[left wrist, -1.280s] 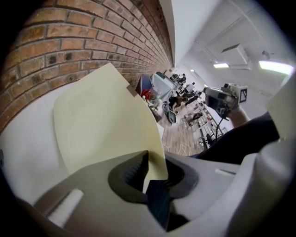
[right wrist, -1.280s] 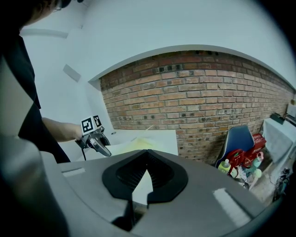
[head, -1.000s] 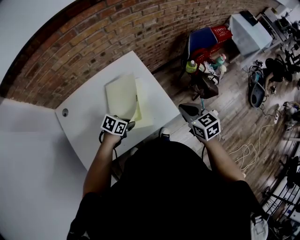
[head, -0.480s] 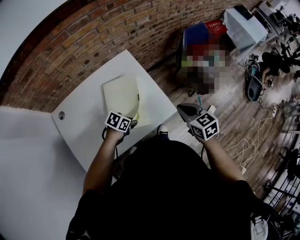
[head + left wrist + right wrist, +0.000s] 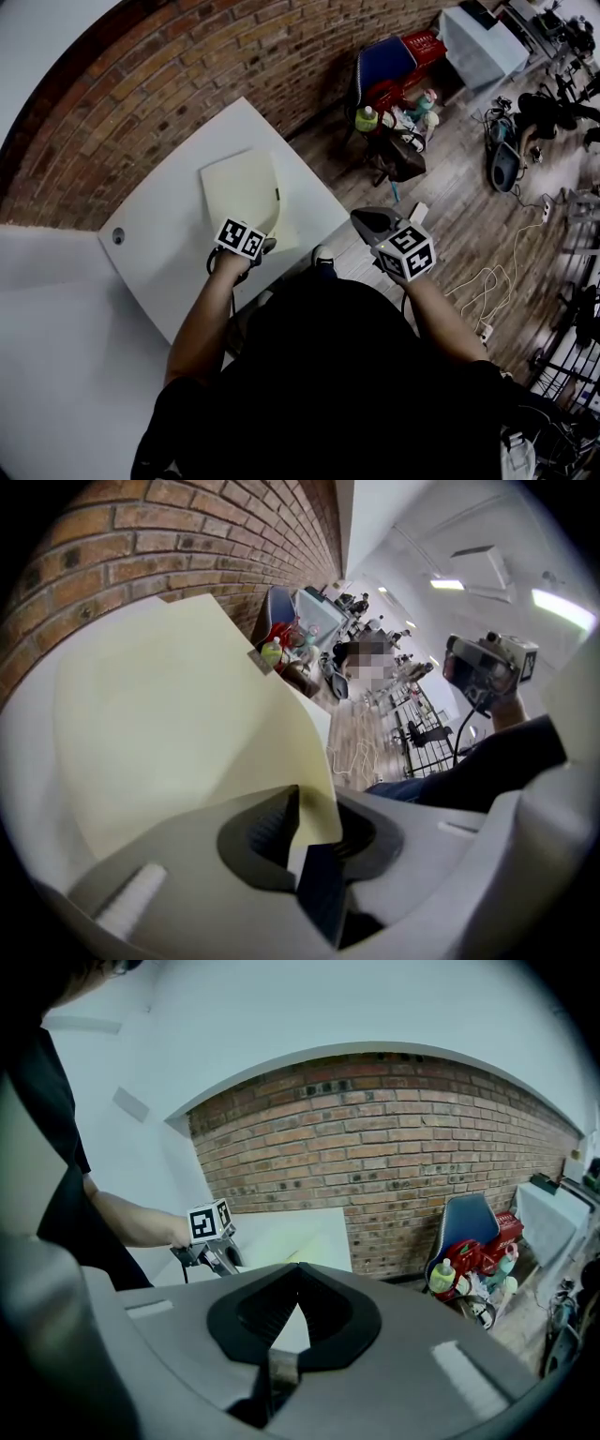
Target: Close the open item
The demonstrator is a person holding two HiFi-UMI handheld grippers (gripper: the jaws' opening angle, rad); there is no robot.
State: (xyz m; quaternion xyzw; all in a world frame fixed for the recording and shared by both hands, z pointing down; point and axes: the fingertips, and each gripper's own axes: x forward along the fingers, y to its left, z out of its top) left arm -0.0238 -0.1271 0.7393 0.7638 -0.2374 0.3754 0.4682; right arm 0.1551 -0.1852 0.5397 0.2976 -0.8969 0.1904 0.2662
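The yellow folder point(image 5: 242, 192) lies on the white counter point(image 5: 159, 253), reaching toward its near edge. Its top cover point(image 5: 187, 714) is almost flat but lifted at the near corner. That corner sits between the jaws of the left hand-held gripper point(image 5: 311, 806), which have just been opening and stand slightly apart, seemingly not pinching it. Best to slide that gripper off the sheet without snagging, then press the cover flat so the edges line up. The right hand-held gripper point(image 5: 298, 1283) hangs beyond the counter's near right corner, jaws together, empty.
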